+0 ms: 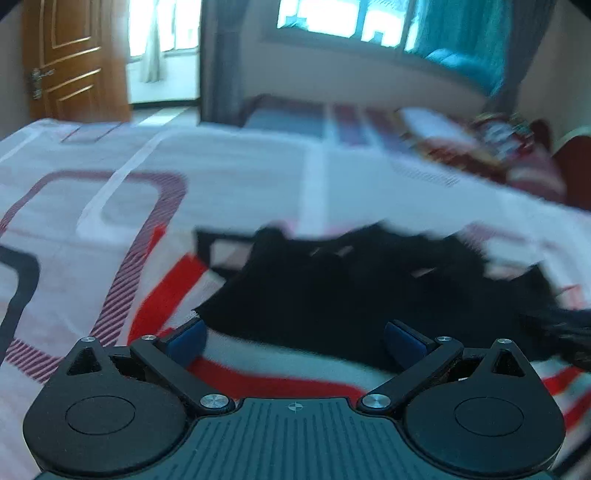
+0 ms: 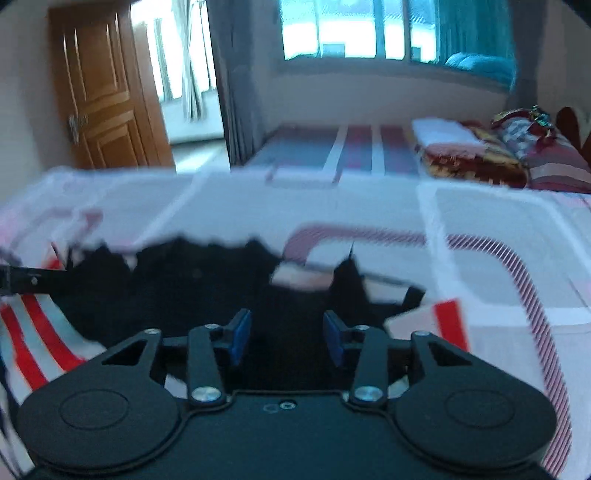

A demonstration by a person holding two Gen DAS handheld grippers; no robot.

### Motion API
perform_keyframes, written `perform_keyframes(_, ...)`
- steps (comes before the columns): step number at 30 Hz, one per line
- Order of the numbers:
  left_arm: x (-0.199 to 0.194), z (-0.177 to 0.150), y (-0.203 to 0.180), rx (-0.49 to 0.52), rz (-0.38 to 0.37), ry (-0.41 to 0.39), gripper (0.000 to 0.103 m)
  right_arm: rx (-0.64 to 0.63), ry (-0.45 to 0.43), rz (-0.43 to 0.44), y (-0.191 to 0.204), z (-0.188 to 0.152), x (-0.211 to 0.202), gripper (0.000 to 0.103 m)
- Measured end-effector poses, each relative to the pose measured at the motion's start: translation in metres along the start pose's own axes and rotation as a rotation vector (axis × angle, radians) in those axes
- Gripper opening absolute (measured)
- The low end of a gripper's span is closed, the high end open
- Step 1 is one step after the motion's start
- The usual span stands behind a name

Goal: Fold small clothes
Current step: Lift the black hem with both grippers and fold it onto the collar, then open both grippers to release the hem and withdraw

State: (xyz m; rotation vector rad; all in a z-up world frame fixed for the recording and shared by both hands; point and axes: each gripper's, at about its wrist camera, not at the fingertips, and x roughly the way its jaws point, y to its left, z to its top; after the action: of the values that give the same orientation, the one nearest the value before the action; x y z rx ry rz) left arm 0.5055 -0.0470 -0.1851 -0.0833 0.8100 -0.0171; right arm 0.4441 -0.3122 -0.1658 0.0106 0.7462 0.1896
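Across the lower middle of both views lies a black garment (image 1: 351, 291) (image 2: 192, 295), crumpled on a bed cover (image 1: 229, 173) (image 2: 369, 206) printed with red, black and striped purple bands on white. Both pictures are blurred, and no brand, label or writing can be read on the cloth or on the tools.

From the left wrist view, the left tongs (image 1: 295, 338) stand wide open, with blue pads; the near edge of the garment is in front of them and partly between them, but the pads do not press it. From the right wrist view, the right tongs (image 2: 287, 332) are about half open over the dark cloth; I see no grip on it.

At the upper left of both frames is a brown wooden door (image 1: 74, 59) (image 2: 107, 99), and at the top a bright window (image 1: 340, 22) (image 2: 369, 33) with a teal curtain (image 1: 461, 40) (image 2: 476, 29). Folded blankets (image 2: 480, 155) lie at the right.
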Motion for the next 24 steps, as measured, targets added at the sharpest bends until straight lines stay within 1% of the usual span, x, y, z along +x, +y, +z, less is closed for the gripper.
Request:
perform_keyframes(1, 0.002, 0.0, 0.0, 0.013, 0.025, -0.017, 0.102, -0.029, 0.018, -0.029, 0.0, -0.003, 0.007, 0.041)
perform_keyframes(3, 0.003, 0.001, 0.0, 0.014, 0.044, -0.025, 0.102, -0.065, -0.001, -0.075, -0.005, -0.008, 0.013, 0.04)
perform_keyframes(4, 0.002, 0.002, 0.001, 0.007, 0.048, -0.03, 0.102, -0.051, -0.01, -0.092, -0.009, -0.007, 0.015, 0.039)
perform_keyframes(6, -0.002, 0.002, 0.004, -0.03, 0.043, -0.037, 0.102, -0.012, -0.018, -0.109, -0.017, -0.003, 0.017, 0.033)
perform_keyframes(8, -0.015, 0.001, 0.009, -0.078, 0.038, -0.052, 0.102, -0.005, -0.017, -0.122, -0.018, -0.003, 0.018, 0.032)
perform_keyframes(9, -0.025, -0.002, 0.01, -0.076, 0.041, -0.072, 0.102, -0.008, -0.013, -0.131, -0.015, -0.003, 0.017, 0.032)
perform_keyframes(10, -0.038, -0.005, 0.008, -0.051, 0.033, -0.102, 0.102, 0.0, -0.012, -0.134, -0.013, -0.004, 0.012, 0.032)
perform_keyframes(11, -0.047, -0.01, 0.008, -0.026, 0.023, -0.12, 0.103, 0.025, -0.021, -0.125, -0.011, -0.003, 0.002, 0.035)
perform_keyframes(13, -0.063, -0.019, 0.003, 0.03, -0.002, -0.131, 0.103, 0.032, -0.057, -0.072, -0.003, -0.006, -0.02, 0.037)
perform_keyframes(14, -0.068, -0.025, -0.001, 0.05, -0.02, -0.122, 0.103, 0.02, -0.065, -0.045, 0.005, -0.01, -0.03, 0.038)
perform_keyframes(16, -0.071, -0.037, -0.006, 0.086, -0.035, -0.101, 0.103, -0.011, -0.055, 0.013, 0.027, -0.016, -0.044, 0.037)
perform_keyframes(18, -0.069, -0.05, -0.008, 0.116, -0.018, -0.076, 0.103, -0.035, -0.044, 0.053, 0.049, -0.027, -0.052, 0.037)
perform_keyframes(19, -0.067, -0.058, -0.003, 0.107, -0.015, -0.062, 0.103, -0.045, -0.04, 0.06, 0.056, -0.029, -0.054, 0.037)
perform_keyframes(20, -0.066, -0.062, 0.004, 0.083, -0.02, -0.062, 0.103, -0.061, -0.035, 0.059, 0.061, -0.033, -0.055, 0.037)
perform_keyframes(22, -0.067, -0.068, 0.014, 0.049, -0.012, -0.066, 0.103, -0.09, -0.021, 0.026, 0.062, -0.042, -0.054, 0.038)
perform_keyframes(24, -0.068, -0.071, 0.018, 0.053, -0.009, -0.074, 0.103, -0.102, -0.002, -0.059, 0.049, -0.052, -0.048, 0.037)
